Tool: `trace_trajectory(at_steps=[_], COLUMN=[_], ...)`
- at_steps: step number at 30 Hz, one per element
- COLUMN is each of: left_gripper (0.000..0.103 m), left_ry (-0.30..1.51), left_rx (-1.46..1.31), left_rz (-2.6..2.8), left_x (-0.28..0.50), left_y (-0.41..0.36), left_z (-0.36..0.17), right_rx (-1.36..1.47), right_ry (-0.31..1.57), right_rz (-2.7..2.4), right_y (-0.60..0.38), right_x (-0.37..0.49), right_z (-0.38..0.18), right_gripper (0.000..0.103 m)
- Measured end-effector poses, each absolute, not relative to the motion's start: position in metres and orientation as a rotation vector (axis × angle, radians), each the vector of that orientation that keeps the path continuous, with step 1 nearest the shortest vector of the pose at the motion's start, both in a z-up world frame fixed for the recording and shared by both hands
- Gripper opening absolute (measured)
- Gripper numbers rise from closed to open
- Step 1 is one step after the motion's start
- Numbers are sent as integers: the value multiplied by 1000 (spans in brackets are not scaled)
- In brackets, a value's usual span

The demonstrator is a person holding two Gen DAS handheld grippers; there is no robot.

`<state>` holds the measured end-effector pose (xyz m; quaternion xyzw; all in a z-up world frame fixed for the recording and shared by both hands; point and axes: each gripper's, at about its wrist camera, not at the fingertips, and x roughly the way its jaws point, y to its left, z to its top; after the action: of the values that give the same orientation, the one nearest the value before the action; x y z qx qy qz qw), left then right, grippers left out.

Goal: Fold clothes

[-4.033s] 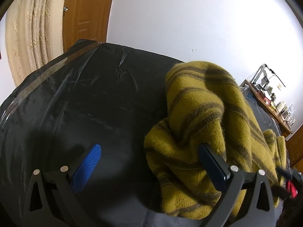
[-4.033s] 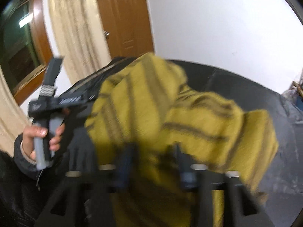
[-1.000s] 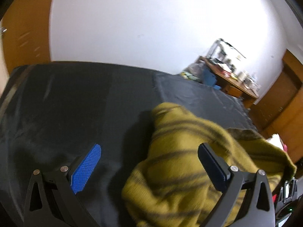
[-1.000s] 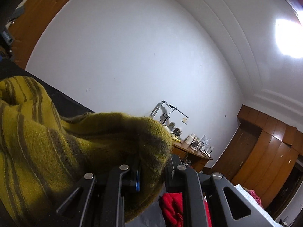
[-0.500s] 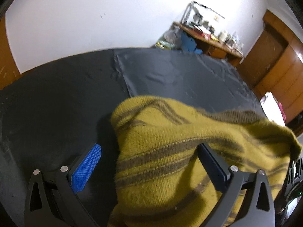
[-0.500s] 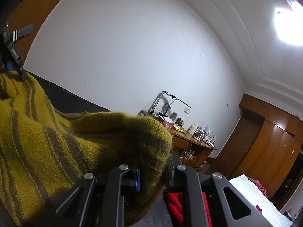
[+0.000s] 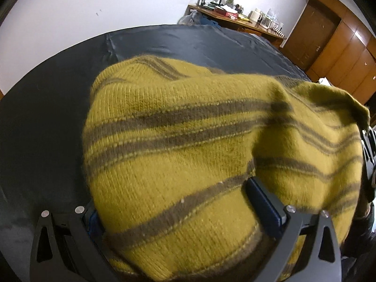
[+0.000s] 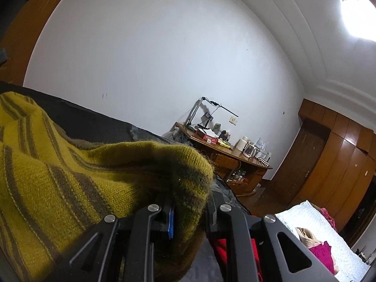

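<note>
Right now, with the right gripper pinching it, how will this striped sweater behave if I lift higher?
The striped sweater will probably flop and sag: it drapes in soft folds away from the right gripper. Its thick, fuzzy knit suggests little slipping. It bulges between the open left gripper fingers, so it may snag there.

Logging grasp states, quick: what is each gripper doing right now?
Left gripper: open, fingers wide apart, the striped sweater draped between them.
Right gripper: shut on a fold of the sweater.
</note>
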<state>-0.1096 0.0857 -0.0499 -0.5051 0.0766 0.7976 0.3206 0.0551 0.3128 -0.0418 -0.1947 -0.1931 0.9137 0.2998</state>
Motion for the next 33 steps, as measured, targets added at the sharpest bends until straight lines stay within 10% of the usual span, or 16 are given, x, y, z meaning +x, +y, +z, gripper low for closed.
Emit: trace_trajectory(at_steps=[19, 33], left_gripper=[102, 103], left_ry=[146, 20], left_rx=[-1304, -1194], left_rz=[2077, 2289], left_x=[20, -76], left_y=[16, -21], left_z=[-58, -6], right_rx=[-581, -589], right_ry=[-512, -523], right_rz=[2480, 2485], right_y=[321, 315], right_x=[57, 59], right_z=[-48, -47], right_gripper=[18, 18])
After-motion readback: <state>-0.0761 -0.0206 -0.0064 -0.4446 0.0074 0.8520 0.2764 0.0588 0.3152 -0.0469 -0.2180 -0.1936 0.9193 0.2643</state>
